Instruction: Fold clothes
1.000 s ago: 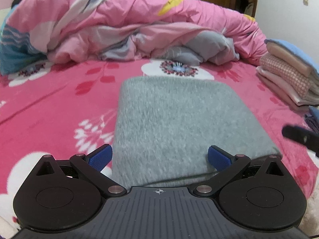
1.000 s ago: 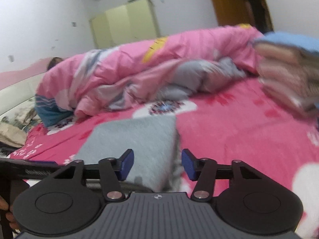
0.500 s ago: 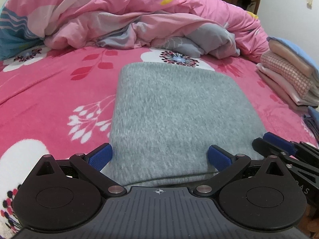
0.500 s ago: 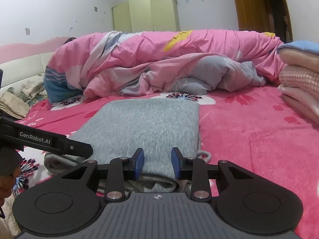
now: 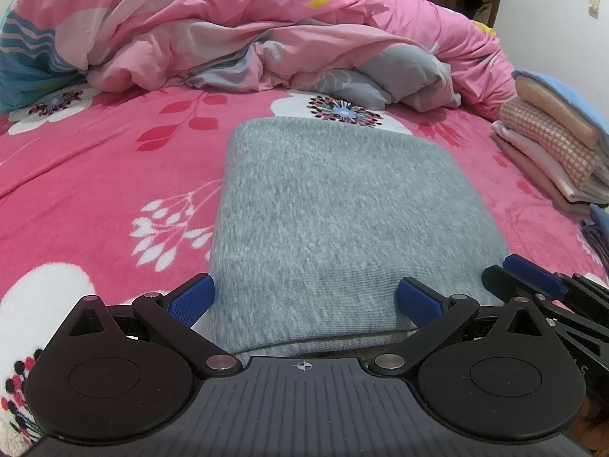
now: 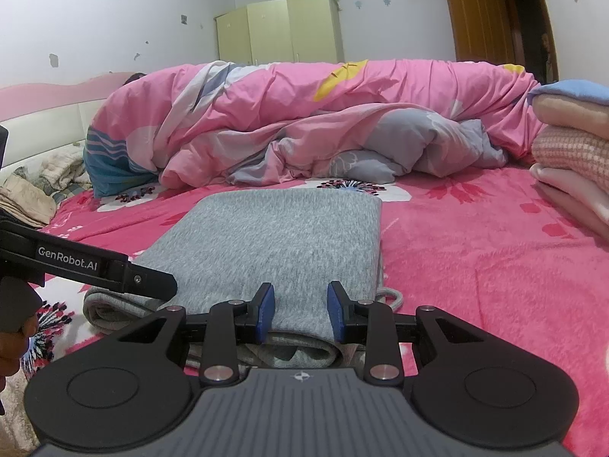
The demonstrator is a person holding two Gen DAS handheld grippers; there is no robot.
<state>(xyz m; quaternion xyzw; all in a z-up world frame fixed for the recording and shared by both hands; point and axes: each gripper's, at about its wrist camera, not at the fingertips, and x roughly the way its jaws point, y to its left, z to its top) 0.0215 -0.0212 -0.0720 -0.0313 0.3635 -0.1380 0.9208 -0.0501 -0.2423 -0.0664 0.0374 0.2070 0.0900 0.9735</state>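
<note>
— Grey knit, what is it, and where does it lie in your left view?

— A folded garment (image 5: 342, 221), flat on the pink flowered bed (image 5: 95, 175), running away from me. My left tool (image 5: 304, 301) sits at its near edge with the blue pads spread wide, one at each side of the cloth's width, gripping nothing. At the lower right my right tool (image 5: 533, 278) pokes in, just beside the garment's near right corner.

— Anything else there?

— A rumpled pink duvet (image 5: 266, 38) across the far side, and a stack (image 5: 552, 141) of folded clothes at the right edge of the bed.

— And your right view?

— The same garment (image 6: 281, 236), its near folded edge lying between my right tool's (image 6: 300, 310) pads. The pads stand fairly close together with a gap each side of the cloth, so they are not clamped on it. My left tool (image 6: 152, 283) reaches in from the left over the garment's near left corner. The duvet (image 6: 304, 114) lies beyond, the stack (image 6: 571, 152) to the right, and a wardrobe (image 6: 278, 30) against the back wall.
</note>
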